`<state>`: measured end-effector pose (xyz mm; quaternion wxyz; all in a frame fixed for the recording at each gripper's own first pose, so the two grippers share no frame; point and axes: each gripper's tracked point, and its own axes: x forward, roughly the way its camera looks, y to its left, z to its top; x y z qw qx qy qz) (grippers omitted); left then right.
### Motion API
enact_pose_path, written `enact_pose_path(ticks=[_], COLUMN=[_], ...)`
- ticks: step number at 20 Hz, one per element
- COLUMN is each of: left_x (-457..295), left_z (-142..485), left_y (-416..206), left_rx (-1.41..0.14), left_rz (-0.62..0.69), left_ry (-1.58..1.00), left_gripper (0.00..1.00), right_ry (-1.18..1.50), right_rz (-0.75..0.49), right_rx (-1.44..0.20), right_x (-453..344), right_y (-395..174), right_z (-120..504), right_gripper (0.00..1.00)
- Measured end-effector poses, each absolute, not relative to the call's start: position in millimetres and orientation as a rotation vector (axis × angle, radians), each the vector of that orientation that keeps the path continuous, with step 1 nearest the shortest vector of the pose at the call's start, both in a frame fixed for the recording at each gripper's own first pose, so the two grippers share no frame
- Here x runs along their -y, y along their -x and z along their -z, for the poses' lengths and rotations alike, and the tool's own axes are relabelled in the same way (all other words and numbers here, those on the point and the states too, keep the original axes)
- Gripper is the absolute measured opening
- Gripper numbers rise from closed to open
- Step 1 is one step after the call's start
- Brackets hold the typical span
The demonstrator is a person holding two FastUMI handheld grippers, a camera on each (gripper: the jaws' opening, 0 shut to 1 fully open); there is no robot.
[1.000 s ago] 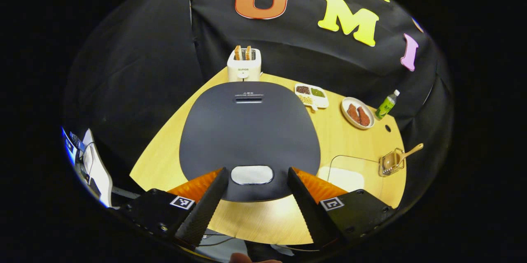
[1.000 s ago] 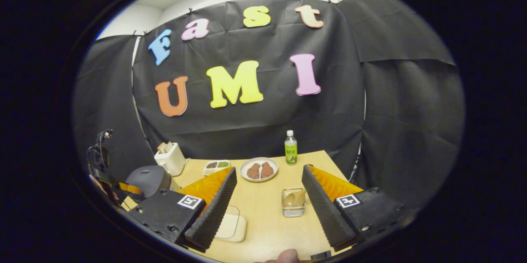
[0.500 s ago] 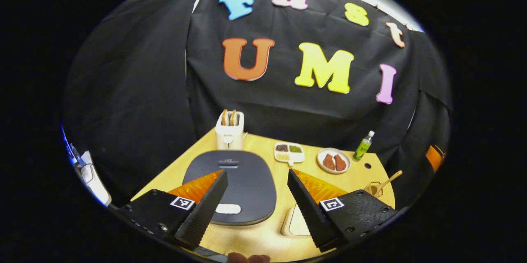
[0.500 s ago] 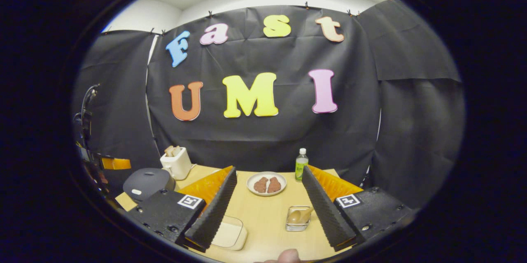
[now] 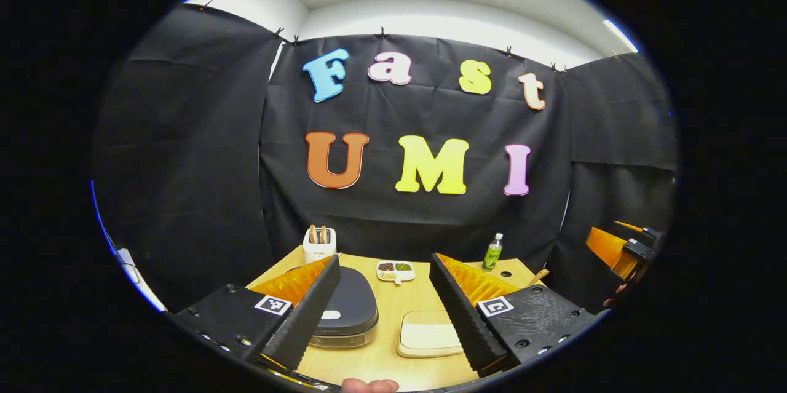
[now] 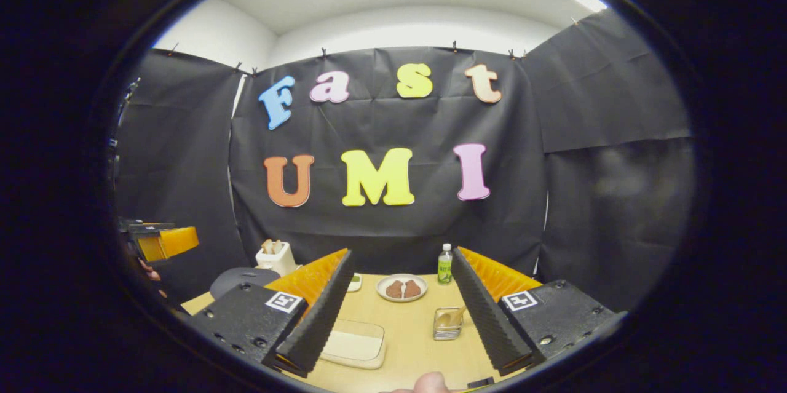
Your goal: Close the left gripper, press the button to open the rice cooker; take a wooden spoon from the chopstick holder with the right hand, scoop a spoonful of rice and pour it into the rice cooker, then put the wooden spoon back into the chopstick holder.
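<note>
Desk (image 5: 393, 353) sits low and far in both views now, where a second back the left gripper view looked steeply down with the rice cooker (image 5: 347, 310) lid large under the fingers and the button between the tips; both hands have drawn back and up, so the press looks abandoned or not begun. Cooker lid lies flat and closed, button (image 5: 330, 315) a pale patch at its near edge, so step one reads as not yet done. Left tongs (image 5: 384, 310) spread wide, holding nothing, touching nothing, well above the desk; the task wants them pressed together before the push, so that closing is still owed. Right tongs (image 6: 399, 310) likewise spread wide and empty, hovering back from the desk. Pale shallow rice dish (image 6: 353, 347) lies between the cooker and the holder. Chopstick holder (image 6: 447, 324), a small wire basket, stands on the right half of the desk, just beside the right tongs' right finger in the right gripper view, with the wooden spoon (image 6: 452, 317) resting in it, untouched
</note>
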<state>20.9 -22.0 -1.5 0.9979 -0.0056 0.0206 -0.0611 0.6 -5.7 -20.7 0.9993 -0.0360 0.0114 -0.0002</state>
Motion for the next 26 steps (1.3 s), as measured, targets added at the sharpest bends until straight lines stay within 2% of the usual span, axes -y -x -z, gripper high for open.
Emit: enact_pose_path(ticks=[1, 2, 5, 6, 7, 12, 13, 14, 15, 16, 17, 18, 21, 22, 23, 24, 25, 26], left_x=[23.8, 27.5, 34.2, 37.3, 40.5, 48.2, 49.4, 50.6, 50.8, 51.0, 51.1, 51.7, 47.3, 45.9, 45.9, 44.3, 41.1, 38.5], left_z=[-1.9, -3.3, -8.0, -11.0, -12.3, -17.2, -17.2, -17.0, -16.9, -17.2, -16.6, -15.3, -15.5, -16.0, -14.9, -14.8, -13.6, -11.9], left_y=[-9.7, 0.3, 24.3, 31.4, 37.8, 51.0, 52.4, 54.3, 55.0, 56.6, 57.7, 58.8, 59.4, 59.5, 60.4, 60.6, 59.5, 58.6], left_rx=[-0.025, -0.013, 0.012, 0.021, 0.03, 0.061, 0.06, 0.061, 0.062, 0.067, 0.068, 0.066, 0.07, 0.073, 0.073, 0.075, 0.076, 0.076], left_rz=[0.134, 0.149, 0.167, 0.172, 0.171, 0.183, 0.183, 0.184, 0.184, 0.183, 0.183, 0.179, 0.163, 0.158, 0.156, 0.148, 0.14, 0.131], left_ry=[0.003, -0.003, -0.002, 0.006, 0.007, -0.013, -0.012, -0.01, -0.01, -0.009, -0.013, -0.017, -0.024, -0.025, -0.028, -0.034, -0.045, -0.058], left_gripper=[0.95, 0.94, 0.94, 0.94, 0.94, 0.95, 0.95, 0.95, 0.94, 0.89, 0.94, 0.94, 0.94, 0.84, 0.84, 0.94, 0.94, 0.84], right_ry=[0.071, 0.071, 0.072, 0.068, 0.064, 0.055, 0.057, 0.059, 0.059, 0.06, 0.063, 0.067, 0.07, 0.075, 0.077, 0.079, 0.08, 0.08], right_rz=[0.002, 0.002, -0.003, -0.007, -0.01, -0.005, -0.004, -0.003, -0.004, -0.006, -0.009, -0.011, -0.023, -0.025, -0.03, -0.034, -0.037, -0.037], right_rx=[-0.021, -0.019, -0.013, -0.016, -0.016, -0.017, -0.016, -0.015, -0.015, -0.017, -0.019, -0.021, -0.026, -0.031, -0.035, -0.041, -0.044, -0.047], right_x=[2.5, 0.6, -5.3, -6.3, -7.5, -8.2, -8.1, -8.0, -8.5, -9.6, -11.0, -11.2, -17.1, -17.9, -20.0, -21.5, -23.4, -24.1], right_y=[13.8, 26.4, 52.3, 58.0, 63.7, 72.6, 73.9, 74.6, 75.5, 75.3, 75.4, 74.6, 75.3, 74.2, 73.6, 73.1, 73.1, 71.8], right_z=[20.0, 20.3, 18.2, 19.2, 17.9, 17.5, 16.1, 14.9, 14.9, 15.8, 16.0, 17.0, 19.1, 22.2, 23.7, 25.8, 26.9, 28.0], right_gripper=[1.0, 0.93, 0.94, 1.0, 1.0, 1.0, 0.94, 0.93, 0.93, 1.0, 1.0, 0.94, 0.94, 0.93, 0.94, 0.93, 1.0, 1.0])
